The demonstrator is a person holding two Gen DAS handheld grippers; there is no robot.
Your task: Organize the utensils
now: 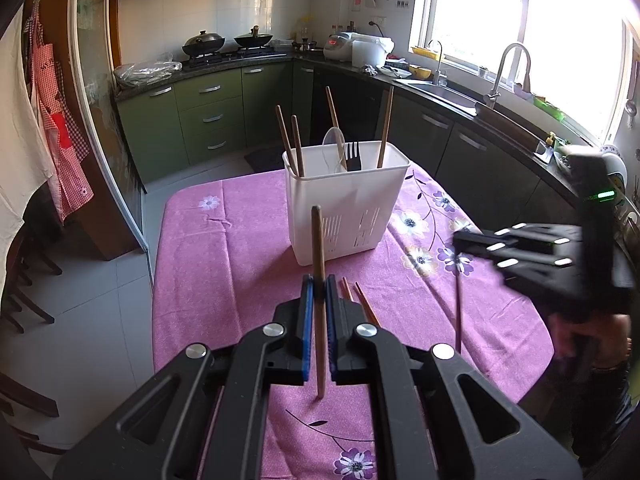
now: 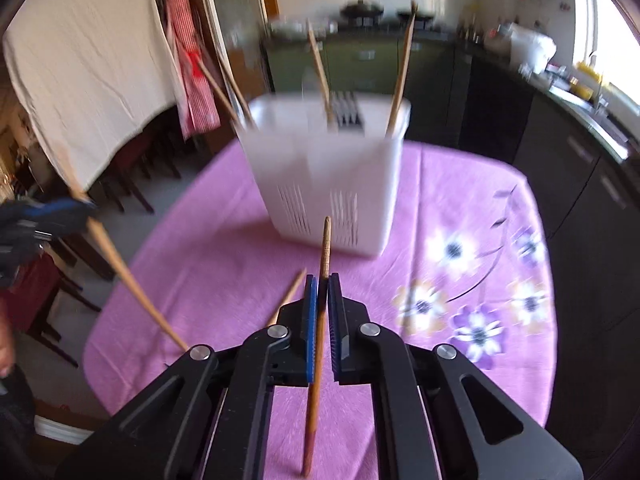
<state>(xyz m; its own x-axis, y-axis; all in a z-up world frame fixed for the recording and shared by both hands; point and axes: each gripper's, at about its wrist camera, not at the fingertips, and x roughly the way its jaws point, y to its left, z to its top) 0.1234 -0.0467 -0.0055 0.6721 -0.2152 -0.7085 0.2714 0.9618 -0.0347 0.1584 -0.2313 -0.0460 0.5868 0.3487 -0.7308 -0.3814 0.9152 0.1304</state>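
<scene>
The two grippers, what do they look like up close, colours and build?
Both the left gripper and the right gripper are matte black plastic frames with cut-out slots, round silver pivot bolts and blue ribbed pads inside the fingers. Seen from the left camera, the right one also carries white markers and a green light.

A white, smooth, semi-matt plastic utensil holder (image 1: 346, 200) with slotted walls stands on a pink, fuzzy, matt tablecloth (image 1: 224, 264) printed with flowers. In front of the holder, each matt black plastic gripper, left gripper (image 1: 319, 292) and right gripper (image 2: 322, 292), has blue ribbed pads and shiny metal bolts, clamping a brown wooden chopstick (image 1: 319, 280).
</scene>
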